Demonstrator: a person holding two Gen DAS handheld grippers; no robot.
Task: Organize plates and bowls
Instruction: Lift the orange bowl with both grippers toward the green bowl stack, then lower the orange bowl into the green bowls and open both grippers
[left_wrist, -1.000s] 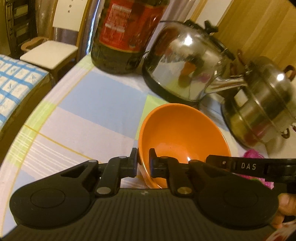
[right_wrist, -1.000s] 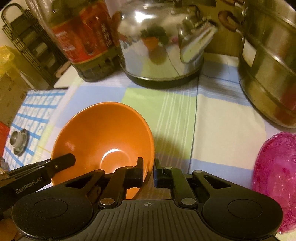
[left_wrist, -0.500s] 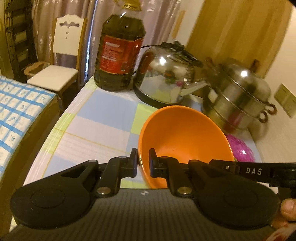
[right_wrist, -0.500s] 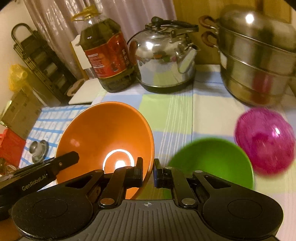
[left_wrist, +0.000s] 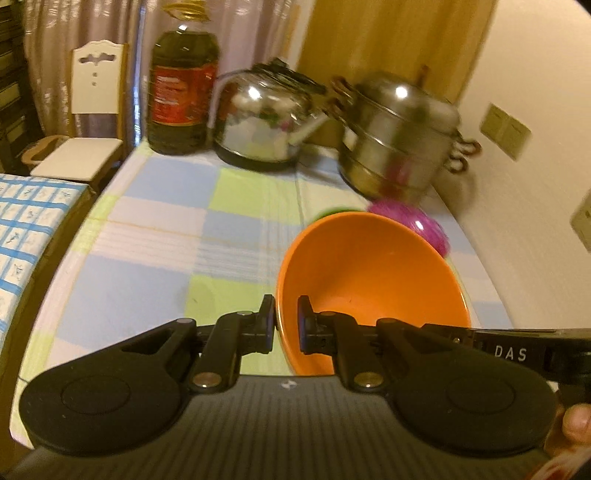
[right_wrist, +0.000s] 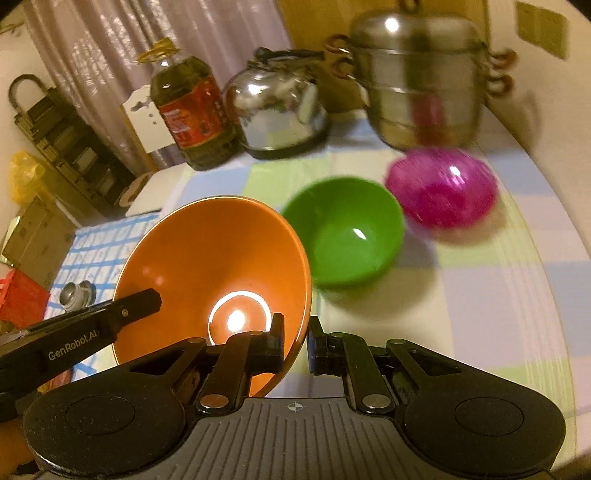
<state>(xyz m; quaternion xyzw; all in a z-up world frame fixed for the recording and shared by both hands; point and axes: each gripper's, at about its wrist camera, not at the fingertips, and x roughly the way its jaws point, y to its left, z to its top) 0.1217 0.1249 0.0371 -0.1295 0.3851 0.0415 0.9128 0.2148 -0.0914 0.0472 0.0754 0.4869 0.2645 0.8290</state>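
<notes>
Both the left gripper (left_wrist: 286, 319) and the right gripper (right_wrist: 295, 341) clamp opposite rims of the orange bowl (right_wrist: 218, 273), held just beside the green bowl (right_wrist: 347, 229).

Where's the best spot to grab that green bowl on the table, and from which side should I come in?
Grip the green bowl by its rim, one finger inside and one outside, coming down from above on the near edge. It sits upright, mouth open, its thin rim exposed. The pink bowl crowds the far right side, so that side looks tighter.

"DAS" on right tongs (left_wrist: 517, 350); "GenRobot.AI", apparently, on left tongs (right_wrist: 74, 341)
</notes>
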